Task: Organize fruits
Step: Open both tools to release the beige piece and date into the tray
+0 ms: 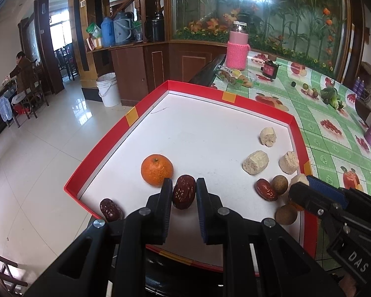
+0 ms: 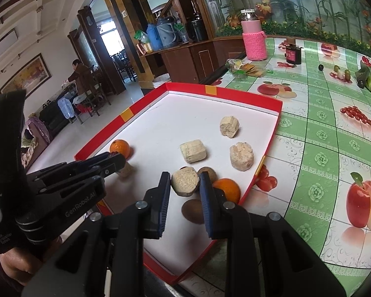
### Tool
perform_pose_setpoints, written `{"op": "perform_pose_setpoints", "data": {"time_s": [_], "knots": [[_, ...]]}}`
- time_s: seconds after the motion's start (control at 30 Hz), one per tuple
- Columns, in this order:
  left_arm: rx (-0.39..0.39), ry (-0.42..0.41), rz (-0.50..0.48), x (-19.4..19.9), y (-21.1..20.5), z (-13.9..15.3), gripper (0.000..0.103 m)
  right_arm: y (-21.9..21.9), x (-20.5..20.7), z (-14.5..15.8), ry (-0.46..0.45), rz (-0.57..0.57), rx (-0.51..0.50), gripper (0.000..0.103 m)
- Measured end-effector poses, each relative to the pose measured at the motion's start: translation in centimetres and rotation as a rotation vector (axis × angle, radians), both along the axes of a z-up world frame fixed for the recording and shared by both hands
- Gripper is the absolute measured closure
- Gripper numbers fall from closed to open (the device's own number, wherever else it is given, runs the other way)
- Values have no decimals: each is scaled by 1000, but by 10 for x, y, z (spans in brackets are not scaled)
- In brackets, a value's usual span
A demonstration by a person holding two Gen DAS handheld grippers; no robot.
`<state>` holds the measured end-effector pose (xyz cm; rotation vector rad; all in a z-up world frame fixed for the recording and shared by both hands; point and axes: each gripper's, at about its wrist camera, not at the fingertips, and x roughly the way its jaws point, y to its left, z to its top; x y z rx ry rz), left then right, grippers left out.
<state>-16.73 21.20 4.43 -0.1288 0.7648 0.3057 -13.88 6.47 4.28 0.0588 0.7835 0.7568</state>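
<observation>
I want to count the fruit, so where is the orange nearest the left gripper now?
In the left wrist view the orange lies in the red-rimmed tray, just left of the red date clamped by the left gripper.

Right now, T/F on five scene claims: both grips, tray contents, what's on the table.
1. The left gripper is shut on a red date. True.
2. The right gripper is open and empty. False: it is shut on a beige puffed cake.
3. A mandarin lies in the red-rimmed tray. True.
4. The pink-sleeved bottle stands inside the tray. False: it stands on the tablecloth beyond it.
5. The tray holds only dates. False: it also holds cakes, mandarins and brown round fruits.
</observation>
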Motion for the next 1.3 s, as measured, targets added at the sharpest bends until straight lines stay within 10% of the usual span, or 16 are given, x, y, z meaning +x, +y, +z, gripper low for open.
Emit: {"op": "perform_pose_setpoints", "data": {"time_s": [1.17, 1.3], "knots": [[-8, 6, -13, 6, 3, -5, 84, 14, 40, -11, 14, -101, -73, 76], [-26, 9, -12, 5, 1, -4, 59, 10, 40, -11, 26, -109, -59, 76]]}}
